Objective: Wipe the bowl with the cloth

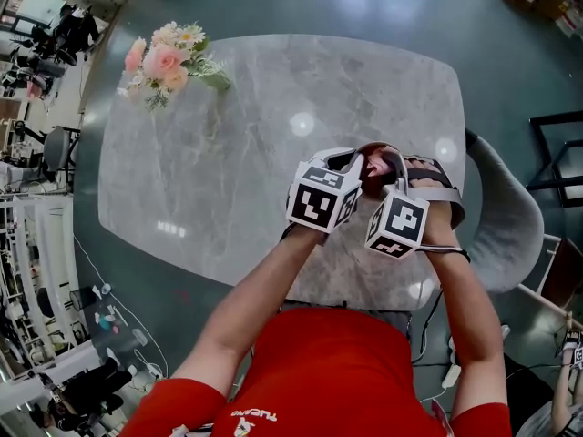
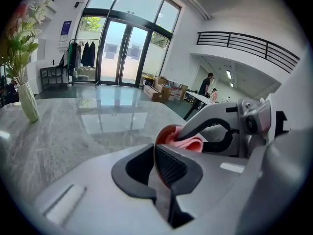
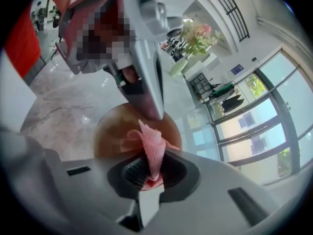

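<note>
Left gripper [image 2: 154,164] is pinching the bowl [image 2: 163,133] by its thin rim, jaws almost together on it, over the near part of the table [image 1: 228,153]. Right gripper [image 3: 149,174] is clamping the pink cloth [image 3: 152,148], whose free fold is lying inside the bowl. Judged: wiping is under way. Advice: sweep the cloth round the inner wall under light pressure, bracing the rim grip against twisting

Glossy marble table [image 1: 228,153], soft pink cloth [image 3: 152,146], smooth bowl [image 3: 111,131]
</note>
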### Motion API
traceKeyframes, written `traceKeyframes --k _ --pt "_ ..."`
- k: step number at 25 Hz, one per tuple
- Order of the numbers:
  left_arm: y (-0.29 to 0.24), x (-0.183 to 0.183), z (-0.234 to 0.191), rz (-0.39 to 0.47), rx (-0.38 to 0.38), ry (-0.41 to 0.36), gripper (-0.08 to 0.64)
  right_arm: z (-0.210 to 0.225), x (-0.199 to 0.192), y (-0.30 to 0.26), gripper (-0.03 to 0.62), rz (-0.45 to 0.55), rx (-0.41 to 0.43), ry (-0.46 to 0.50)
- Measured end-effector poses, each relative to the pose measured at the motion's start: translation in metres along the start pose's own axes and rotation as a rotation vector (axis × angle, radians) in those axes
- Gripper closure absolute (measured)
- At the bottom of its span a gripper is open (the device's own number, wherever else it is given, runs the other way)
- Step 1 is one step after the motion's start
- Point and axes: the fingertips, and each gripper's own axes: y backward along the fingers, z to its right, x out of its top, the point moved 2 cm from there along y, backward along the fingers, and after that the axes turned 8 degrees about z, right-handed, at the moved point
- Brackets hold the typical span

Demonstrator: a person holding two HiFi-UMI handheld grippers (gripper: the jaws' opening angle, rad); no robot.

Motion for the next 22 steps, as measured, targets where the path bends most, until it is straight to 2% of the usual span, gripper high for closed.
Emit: traceKeyframes --k 4,6,9,11,13,16,19,22 --pt "-0.001 -0.002 -0.001 -0.007 0.006 -0.008 0.541 -0.023 0.002 0.005 0.571 0.006 0.148 -0.036" --pt "-0.001 -0.001 0.001 -0.006 0.006 -0.009 0.541 -0.026 0.009 0.007 0.571 0.036 0.181 -0.047" --pt "-0.001 -0.002 0.005 -0.008 0.001 -0.005 0.541 -0.018 0.013 0.004 0.571 0.065 0.13 -0.041" --pt "-0.001 -0.002 0.006 -0.009 -0.003 -0.004 0.541 -0.007 0.009 0.004 0.571 0.058 0.064 -0.032" --pt "-0.001 -0.001 0.006 -0.006 -0.002 -0.002 0.541 -0.002 0.001 0.006 0.571 0.037 0.033 -0.025" --pt "-0.001 0.0 0.005 -0.006 0.002 0.001 0.541 -0.012 -0.006 0.012 0.571 0.015 0.1 -0.022" --pt "-0.004 -0.002 0.005 -0.014 0.001 0.001 0.541 -0.029 0.003 0.016 0.571 0.054 0.2 -0.034" --pt "-0.006 -0.003 0.006 -0.016 0.0 0.008 0.541 -0.029 0.014 0.011 0.571 0.107 0.203 -0.064"
